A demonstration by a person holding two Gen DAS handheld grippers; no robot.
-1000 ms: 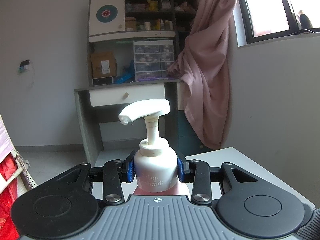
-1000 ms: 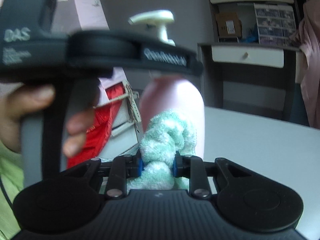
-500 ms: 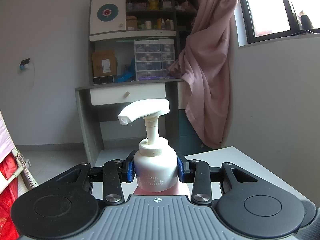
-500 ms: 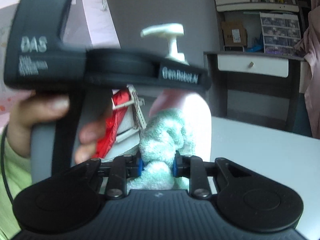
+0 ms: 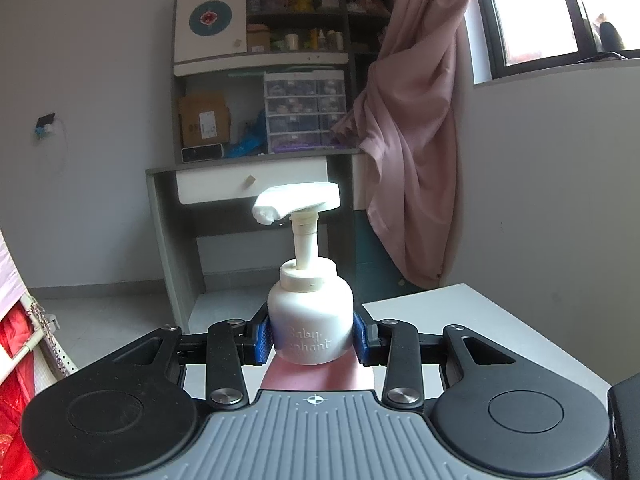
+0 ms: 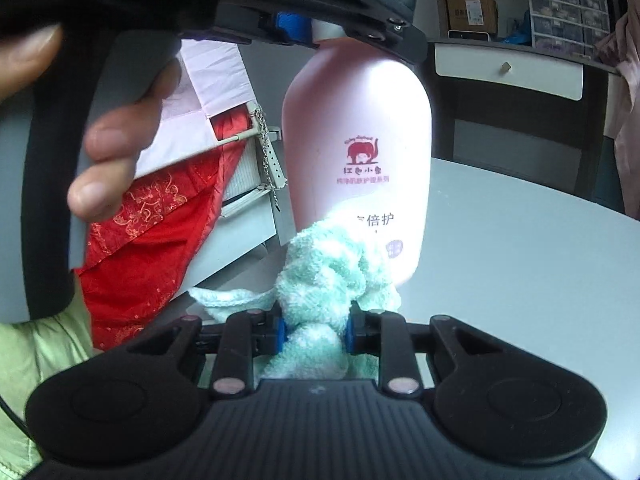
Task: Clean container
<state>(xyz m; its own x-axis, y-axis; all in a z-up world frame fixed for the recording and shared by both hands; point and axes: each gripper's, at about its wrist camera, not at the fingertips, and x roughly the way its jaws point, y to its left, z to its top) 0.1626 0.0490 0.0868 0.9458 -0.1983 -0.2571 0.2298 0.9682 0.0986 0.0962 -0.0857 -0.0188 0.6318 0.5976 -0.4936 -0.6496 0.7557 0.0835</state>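
Note:
A pink pump bottle (image 6: 360,128) with a red elephant logo stands upright on the pale table (image 6: 520,264). Its white neck and pump head (image 5: 298,202) fill the middle of the left wrist view. My left gripper (image 5: 311,338) is shut on the white neck (image 5: 310,316), blue pads on both sides. In the right wrist view that same gripper (image 6: 312,26) shows overhead, held by a hand (image 6: 108,152). My right gripper (image 6: 314,330) is shut on a bunched mint-green towel (image 6: 328,276), which presses against the bottle's lower front.
A desk with a white drawer (image 5: 256,182), shelves and small drawer boxes stands behind. A pink curtain (image 5: 416,120) hangs at the right under a window. Red cloth (image 6: 156,232) and a white rack lie left of the table's edge (image 6: 240,264).
The right gripper with the towel has dropped lower along the bottle's front, so the bottle's body and label now show. The left gripper and bottle have stayed put.

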